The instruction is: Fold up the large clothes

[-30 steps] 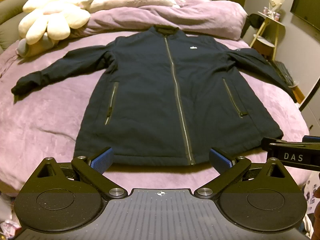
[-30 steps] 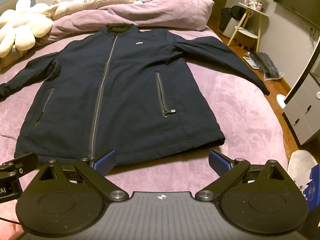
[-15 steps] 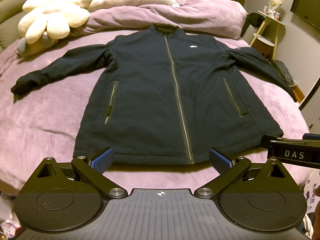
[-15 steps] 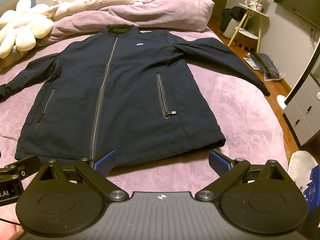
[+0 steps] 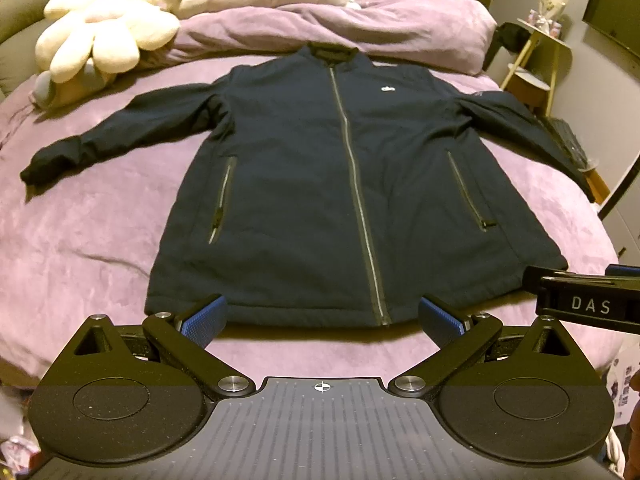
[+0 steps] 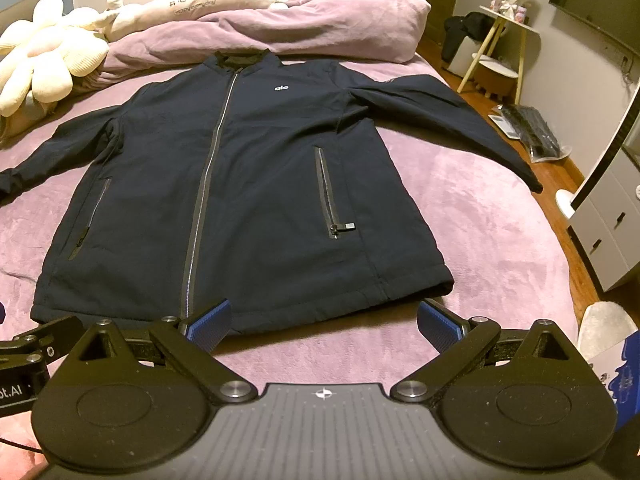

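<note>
We hold our left gripper (image 5: pixel 320 316) with its jaws spread wide, the blue pads (image 5: pixel 202 314) hanging just above the hem of the dark jacket (image 5: pixel 352 184) and gripping nothing. Our right gripper (image 6: pixel 322 318) is likewise fully spread and empty, poised over the hem near the jacket's right corner. The jacket lies flat and zipped on the purple bed (image 5: pixel 92 220), front up, sleeves stretched out to either side, collar toward the rumpled duvet (image 6: pixel 320 24).
</note>
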A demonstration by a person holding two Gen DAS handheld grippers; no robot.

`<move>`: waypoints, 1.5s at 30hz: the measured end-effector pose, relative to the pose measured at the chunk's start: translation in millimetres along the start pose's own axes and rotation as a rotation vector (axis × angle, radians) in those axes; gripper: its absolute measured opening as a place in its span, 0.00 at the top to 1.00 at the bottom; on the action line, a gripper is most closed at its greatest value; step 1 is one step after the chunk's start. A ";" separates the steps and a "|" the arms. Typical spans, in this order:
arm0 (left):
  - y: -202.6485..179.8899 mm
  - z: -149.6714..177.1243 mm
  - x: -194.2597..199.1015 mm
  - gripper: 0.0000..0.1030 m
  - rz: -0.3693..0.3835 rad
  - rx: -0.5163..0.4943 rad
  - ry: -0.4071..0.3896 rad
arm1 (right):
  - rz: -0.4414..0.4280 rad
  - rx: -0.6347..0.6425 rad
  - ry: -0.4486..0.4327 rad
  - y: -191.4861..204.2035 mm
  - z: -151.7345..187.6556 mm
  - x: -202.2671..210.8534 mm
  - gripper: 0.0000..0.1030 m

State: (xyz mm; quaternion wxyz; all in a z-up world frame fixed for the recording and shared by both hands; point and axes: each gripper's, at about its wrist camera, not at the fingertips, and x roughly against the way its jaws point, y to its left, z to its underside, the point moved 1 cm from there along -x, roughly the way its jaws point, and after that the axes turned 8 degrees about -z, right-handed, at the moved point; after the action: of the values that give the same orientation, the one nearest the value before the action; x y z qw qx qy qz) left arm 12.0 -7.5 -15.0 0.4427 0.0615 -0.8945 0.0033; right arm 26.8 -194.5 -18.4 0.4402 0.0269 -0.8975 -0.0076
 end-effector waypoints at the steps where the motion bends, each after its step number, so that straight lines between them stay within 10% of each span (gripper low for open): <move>1: 0.1 0.3 0.0 0.00 0.000 0.000 0.001 | -0.001 0.000 0.001 0.7 -0.8 -0.1 0.04; 18: -0.6 -2.9 -21.8 0.00 -0.003 0.009 0.056 | -0.061 -0.029 0.028 -7.4 -1.0 -21.7 0.04; 31: 6.7 -28.4 -93.7 0.00 0.071 0.071 0.109 | -0.384 -0.241 -0.177 -96.9 -22.0 -91.6 0.04; 39: -2.1 -84.6 -154.1 0.00 0.002 0.156 0.001 | -0.403 -0.833 -0.383 -280.7 -86.5 -173.6 0.06; 43: -7.9 -102.6 -191.0 0.00 -0.018 0.190 -0.002 | -0.399 -1.155 -0.470 -365.5 -92.7 -228.3 0.46; 45: -9.7 -105.6 -207.0 0.00 -0.031 0.202 0.007 | -0.367 -1.263 -0.462 -393.8 -93.6 -254.2 0.49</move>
State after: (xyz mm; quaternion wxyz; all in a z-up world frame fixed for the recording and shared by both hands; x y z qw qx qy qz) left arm 221.0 11.4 -115.3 0.4376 0.1199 -0.8869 0.0868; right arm 272.6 -572.7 -176.5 0.1607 -0.0853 -0.7728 -0.6080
